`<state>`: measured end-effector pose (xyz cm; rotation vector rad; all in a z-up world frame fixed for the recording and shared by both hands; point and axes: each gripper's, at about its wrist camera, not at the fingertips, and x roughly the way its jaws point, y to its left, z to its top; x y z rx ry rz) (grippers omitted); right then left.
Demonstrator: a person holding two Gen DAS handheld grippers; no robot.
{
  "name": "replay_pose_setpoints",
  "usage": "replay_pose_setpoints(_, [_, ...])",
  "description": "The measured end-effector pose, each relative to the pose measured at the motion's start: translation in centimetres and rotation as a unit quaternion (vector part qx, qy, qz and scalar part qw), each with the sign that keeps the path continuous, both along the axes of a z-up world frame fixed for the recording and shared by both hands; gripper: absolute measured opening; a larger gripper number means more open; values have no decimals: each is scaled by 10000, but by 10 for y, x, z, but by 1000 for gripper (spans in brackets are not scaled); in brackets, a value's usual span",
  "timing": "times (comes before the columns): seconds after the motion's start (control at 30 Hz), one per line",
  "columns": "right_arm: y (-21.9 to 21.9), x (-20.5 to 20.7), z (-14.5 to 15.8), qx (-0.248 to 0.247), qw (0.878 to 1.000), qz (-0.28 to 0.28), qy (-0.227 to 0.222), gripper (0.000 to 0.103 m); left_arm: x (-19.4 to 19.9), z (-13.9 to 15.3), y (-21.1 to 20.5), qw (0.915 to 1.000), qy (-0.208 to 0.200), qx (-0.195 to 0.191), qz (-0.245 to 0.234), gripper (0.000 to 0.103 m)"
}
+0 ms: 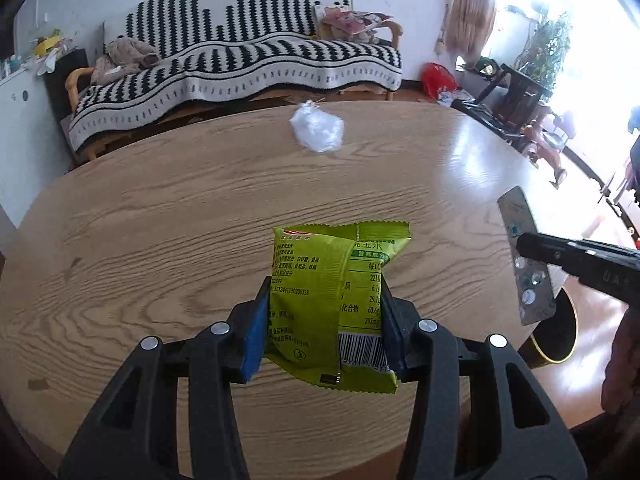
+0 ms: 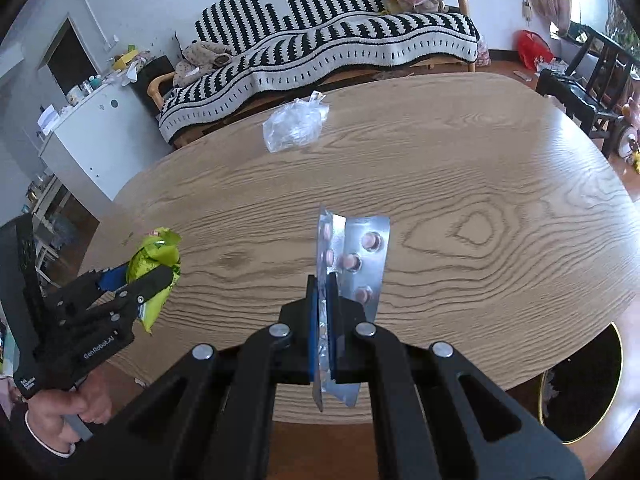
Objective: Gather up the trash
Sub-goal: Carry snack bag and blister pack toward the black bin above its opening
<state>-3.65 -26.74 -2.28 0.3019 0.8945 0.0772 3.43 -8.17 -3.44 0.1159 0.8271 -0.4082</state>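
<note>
My left gripper (image 1: 325,300) is shut on a green snack wrapper (image 1: 336,280) and holds it above the wooden table (image 1: 160,220). It also shows at the left of the right wrist view (image 2: 136,280), with the wrapper (image 2: 156,256) in it. My right gripper (image 2: 323,284) is shut on a silver pill blister pack (image 2: 360,256) above the table's near edge. The blister pack also shows at the right of the left wrist view (image 1: 524,256). A crumpled clear plastic bag (image 1: 318,128) lies on the far side of the table, seen too in the right wrist view (image 2: 294,126).
A sofa with a black-and-white striped cover (image 1: 240,60) stands behind the table. A dark round bin with a gold rim (image 2: 580,384) sits on the floor at the table's right. A white cabinet (image 2: 84,132) is at the left, dark chairs (image 2: 580,80) at the right.
</note>
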Motion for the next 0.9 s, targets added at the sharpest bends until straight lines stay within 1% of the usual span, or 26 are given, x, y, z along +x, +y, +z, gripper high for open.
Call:
replay_pose_setpoints(0.13, [-16, -5, 6, -67, 9999, -111, -95, 5, 0, 3, -17, 9999, -54, -57, -97, 47])
replay_pose_setpoints(0.23, [-38, -14, 10, -117, 9994, -282, -147, 5, -1, 4, -39, 9997, -32, -98, -239, 47])
replay_pose_setpoints(0.3, [-62, -25, 12, -143, 9987, -464, -154, 5, -5, 5, -60, 9992, -47, -105, -371, 47])
replay_pose_setpoints(0.4, [-99, -43, 13, -187, 9965, -797, -149, 5, -17, 6, -102, 9973, -85, -137, -712, 47])
replay_pose_setpoints(0.43, [-115, -51, 13, -216, 9951, -958, -144, 5, -23, 7, -123, 9956, -95, -184, -910, 47])
replay_pose_setpoints(0.47, [-127, -58, 13, -225, 9939, -1067, -134, 5, -28, 6, -135, 9945, -103, -214, -1018, 47])
replay_pose_setpoints(0.5, [-149, -70, 13, -220, 9915, -1276, -120, 5, -33, 5, -149, 9930, -99, -242, -1155, 47])
replay_pose_setpoints(0.6, [-196, -97, 12, -283, 9845, -1729, -97, 5, -51, 0, -197, 9868, -59, -246, -1599, 47])
replay_pose_setpoints(0.67, [-228, -117, 9, -302, 9783, -2048, -55, 5, -65, -5, -232, 9812, -9, -242, -1912, 47])
replay_pose_setpoints(0.7, [-239, -125, 6, -280, 9759, -2163, -30, 5, -71, -8, -252, 9773, 128, -327, -2087, 47])
replay_pose_setpoints(0.77, [-268, -143, -1, -350, 9683, -2470, 118, 5, -79, -17, -279, 9717, 380, -452, -2288, 47])
replay_pose_setpoints(0.83, [-290, -158, -10, -379, 9612, -2718, 269, 5, -92, -30, -311, 9661, 484, -358, -2510, 47])
replay_pose_setpoints(0.9, [-309, -170, -24, -251, 9559, -2891, 448, 5, -105, -46, -337, 9595, 560, -239, -2752, 47])
